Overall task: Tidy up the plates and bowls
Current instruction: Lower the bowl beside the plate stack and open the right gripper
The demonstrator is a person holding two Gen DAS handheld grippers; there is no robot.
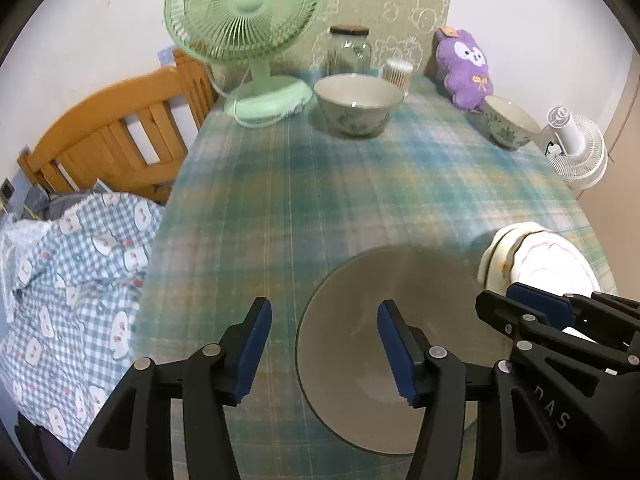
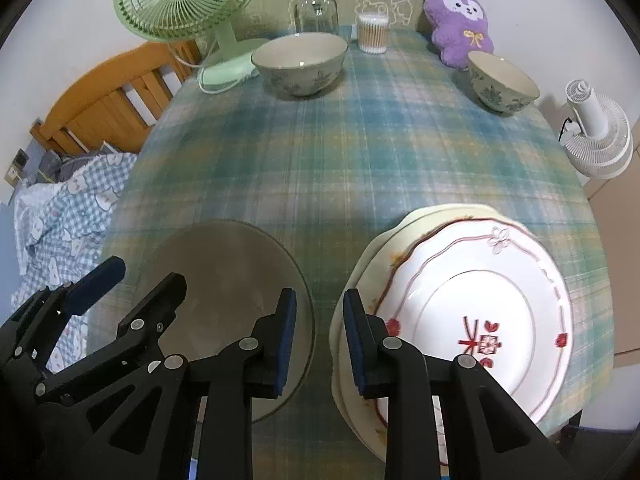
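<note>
At the lower edge, the left gripper (image 1: 324, 348) stands released, jaws apart over the grey glass plate's (image 1: 360, 288) left rim. The right gripper (image 2: 320, 340) angles down at lower centre, jaws parted and empty between that plate and the white red-trimmed plate (image 2: 480, 280), which tops a cream plate (image 2: 384, 240) at lower right.

Glossy ceramic plates (image 2: 480, 304), smoky glass plate (image 2: 224, 264), woven plaid tablecloth (image 2: 340, 152).

Before me on the table (image 2: 360, 152), a glass plate (image 2: 224, 264) lies left of stacked plates (image 2: 480, 280); two bowls (image 2: 300, 64) stand behind.
</note>
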